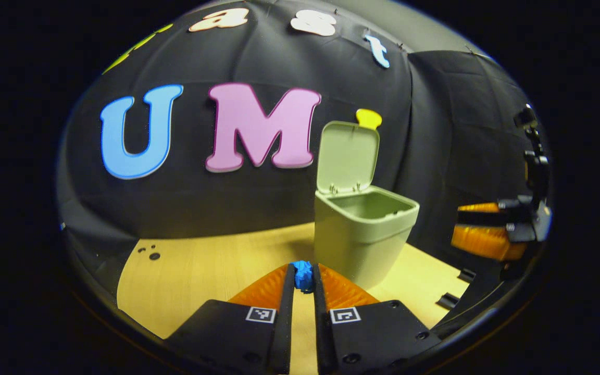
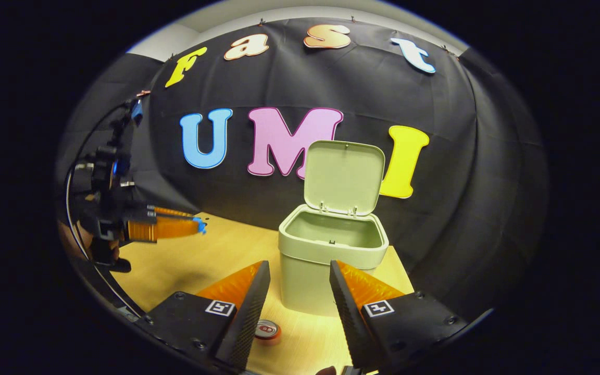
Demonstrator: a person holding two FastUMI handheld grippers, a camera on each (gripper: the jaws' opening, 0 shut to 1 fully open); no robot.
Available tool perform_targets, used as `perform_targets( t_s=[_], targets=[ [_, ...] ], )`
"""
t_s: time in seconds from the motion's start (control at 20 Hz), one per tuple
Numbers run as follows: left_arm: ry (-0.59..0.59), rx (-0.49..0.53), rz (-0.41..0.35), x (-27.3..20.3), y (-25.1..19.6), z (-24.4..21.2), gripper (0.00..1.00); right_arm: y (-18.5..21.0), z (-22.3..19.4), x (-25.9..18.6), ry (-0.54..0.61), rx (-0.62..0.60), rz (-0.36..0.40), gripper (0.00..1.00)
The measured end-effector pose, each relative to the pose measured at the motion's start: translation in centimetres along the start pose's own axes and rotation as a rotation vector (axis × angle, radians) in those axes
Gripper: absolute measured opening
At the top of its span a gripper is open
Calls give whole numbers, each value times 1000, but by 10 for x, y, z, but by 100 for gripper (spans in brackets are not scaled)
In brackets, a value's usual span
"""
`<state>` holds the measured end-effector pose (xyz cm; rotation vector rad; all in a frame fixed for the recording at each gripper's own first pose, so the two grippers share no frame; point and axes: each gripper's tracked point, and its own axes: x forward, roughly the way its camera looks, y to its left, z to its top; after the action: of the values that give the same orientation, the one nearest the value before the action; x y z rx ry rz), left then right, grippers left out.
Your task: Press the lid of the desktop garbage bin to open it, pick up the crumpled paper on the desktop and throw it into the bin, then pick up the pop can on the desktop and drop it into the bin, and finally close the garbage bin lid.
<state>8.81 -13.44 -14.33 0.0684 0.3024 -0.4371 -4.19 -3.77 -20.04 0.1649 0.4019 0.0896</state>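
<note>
Left gripper (image 1: 304, 275) fingers clamped on blue crumpled paper (image 1: 303, 275) beside the open-lidded bin (image 1: 362, 234), right gripper (image 2: 296, 271) fingers spread before the bin, pop can (image 2: 266, 329) on worktop (image 1: 201, 260) nearby

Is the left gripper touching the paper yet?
Touching. In the left gripper view, the left gripper has both fingers pressed against the crumpled paper, held off the table.

Dim booth, warm light overhead, sharp centre, strong fisheye bending at edges

Pop can (image 2: 267, 329) half behind finger
</note>
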Motion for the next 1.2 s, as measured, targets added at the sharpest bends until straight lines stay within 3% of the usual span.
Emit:
perform_targets(
  t_s=[0.3, 0.5, 0.55, 0.75, 0.9, 1.2],
  targets=[
    [-153, -1, -103, 30, -33, 79, 23, -11, -1, -6, -5, -4, -47, 75],
    [-185, 21, -153, 57, -53, 98, 20, -22, -2, -11, -5, 0, -87, 75],
    [-185, 24, -166, 65, -59, 97, 24, -26, -3, -13, -2, 2, -101, 75],
    [-171, 19, -220, 94, -83, 98, 20, -38, -7, -21, 5, -1, -150, 75],
    [-143, 44, -246, 114, -96, 89, 27, -47, -8, -25, 7, -3, -186, 74],
    [-99, 65, -254, 143, -110, 73, 20, -66, -13, -33, 18, 9, -238, 75]
  ],
)
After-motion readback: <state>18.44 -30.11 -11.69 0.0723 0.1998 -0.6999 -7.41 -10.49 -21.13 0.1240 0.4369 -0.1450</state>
